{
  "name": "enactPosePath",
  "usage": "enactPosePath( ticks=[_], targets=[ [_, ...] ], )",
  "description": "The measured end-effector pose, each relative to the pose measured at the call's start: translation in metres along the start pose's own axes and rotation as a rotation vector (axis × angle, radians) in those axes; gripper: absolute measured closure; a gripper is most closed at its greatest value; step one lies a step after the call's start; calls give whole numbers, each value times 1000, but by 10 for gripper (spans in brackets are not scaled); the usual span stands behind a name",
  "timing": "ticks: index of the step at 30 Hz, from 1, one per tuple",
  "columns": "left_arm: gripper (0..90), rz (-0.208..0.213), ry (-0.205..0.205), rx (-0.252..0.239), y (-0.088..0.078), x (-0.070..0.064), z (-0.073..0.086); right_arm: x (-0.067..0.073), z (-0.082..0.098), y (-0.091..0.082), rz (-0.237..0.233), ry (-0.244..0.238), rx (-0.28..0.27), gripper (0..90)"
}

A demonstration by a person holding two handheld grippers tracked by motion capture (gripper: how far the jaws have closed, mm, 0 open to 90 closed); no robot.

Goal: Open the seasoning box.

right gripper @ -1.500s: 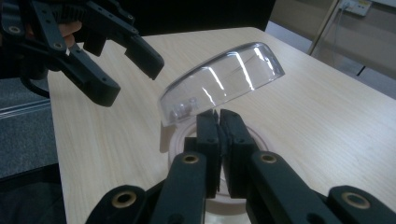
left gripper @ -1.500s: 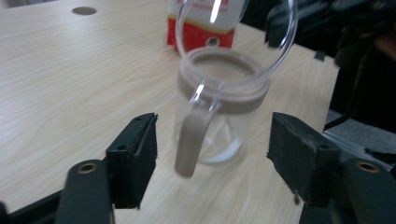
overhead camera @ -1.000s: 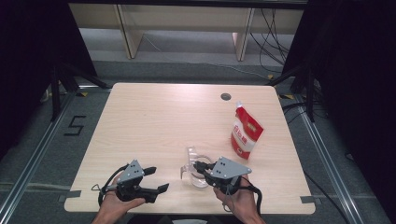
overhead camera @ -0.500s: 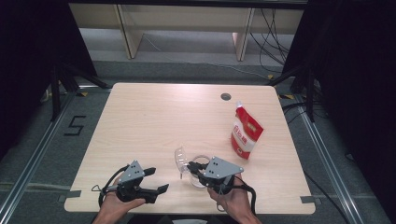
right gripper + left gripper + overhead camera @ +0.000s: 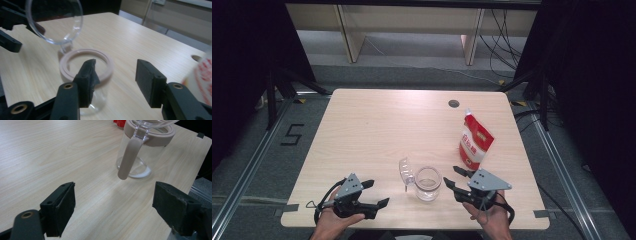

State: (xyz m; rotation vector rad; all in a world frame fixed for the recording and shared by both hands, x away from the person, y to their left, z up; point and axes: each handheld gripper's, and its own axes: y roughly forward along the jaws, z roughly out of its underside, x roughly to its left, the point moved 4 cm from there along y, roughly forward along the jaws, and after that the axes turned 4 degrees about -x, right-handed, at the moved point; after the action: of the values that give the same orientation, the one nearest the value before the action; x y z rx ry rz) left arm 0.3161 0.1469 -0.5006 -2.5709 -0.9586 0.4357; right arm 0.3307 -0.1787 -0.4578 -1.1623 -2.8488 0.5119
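Done: clear glass jar with pink rim (image 5: 428, 183), lower centre, lid open, released | our right gripper (image 5: 451, 178) fingers just opening, empty; left gripper (image 5: 376, 193) fingers apart | left: red-white pouch (image 5: 474, 144) untouched

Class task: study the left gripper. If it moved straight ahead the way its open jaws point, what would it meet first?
Most likely the glass jar, first at its hanging clasp strap. Bare table lies between the left gripper and the jar, though depth is hard to judge.

My left gripper (image 5: 374, 194) and right gripper (image 5: 451, 178) are black, each topped by a grey three-cornered plate, trailing a black cable; brass-coloured rivets sit at the jaw pivots.
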Motion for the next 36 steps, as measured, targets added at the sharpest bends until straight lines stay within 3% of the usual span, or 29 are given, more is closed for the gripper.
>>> enactPosePath(
  ticks=[5, 6, 8, 9, 12, 14, 19, 23, 24, 26, 28, 29, 32, 34, 35, 36],
  targets=[
    [177, -5, 5, 1, 1, 2, 2, -18, 11, -17, 67, 50, -4, 456],
    [177, -8, 4, 3, 0, 2, 2, -19, 14, -19, 71, 87, 12, 451],
    [177, -10, 13, 11, 0, 3, 2, -23, 15, -20, 91, 80, 4, 441],
    [177, -7, 15, 8, 0, 3, 2, -27, 18, -23, 112, 103, 21, 429],
    [177, -11, 17, 7, 0, 4, 2, -37, 23, -27, 150, 125, 27, 394],
    [177, -14, -9, 0, 1, 3, 3, -45, 25, -28, 188, 137, 19, 363],
    [177, -12, 2, 1, 1, 3, 3, -65, 35, -25, 249, 181, 15, 313],
    [178, -9, -1, 0, 1, 3, 3, -78, 43, -17, 251, 192, 14, 287],
    [178, -13, -24, -3, 1, 2, 4, -81, 44, -16, 257, 168, 18, 281],
    [178, -17, -18, -2, 0, 2, 3, -82, 46, -12, 267, 201, 27, 273],
    [178, -18, -26, -8, 1, 2, 3, -89, 47, -8, 261, 169, 11, 263],
    [178, -18, -23, -4, 0, 3, 3, -89, 48, -6, 256, 199, 23, 261],
    [178, -14, -30, -5, 1, 4, 3, -95, 50, -1, 272, 202, 15, 247],
    [179, -10, -8, -6, 0, 5, 2, -98, 51, 1, 269, 201, 12, 244],
    [179, -10, -8, -6, 0, 5, 2, -100, 52, 3, 265, 174, 10, 244],
    [179, -15, -6, -9, 0, 5, 2, -101, 53, 5, 270, 185, -1, 244]
  ],
)
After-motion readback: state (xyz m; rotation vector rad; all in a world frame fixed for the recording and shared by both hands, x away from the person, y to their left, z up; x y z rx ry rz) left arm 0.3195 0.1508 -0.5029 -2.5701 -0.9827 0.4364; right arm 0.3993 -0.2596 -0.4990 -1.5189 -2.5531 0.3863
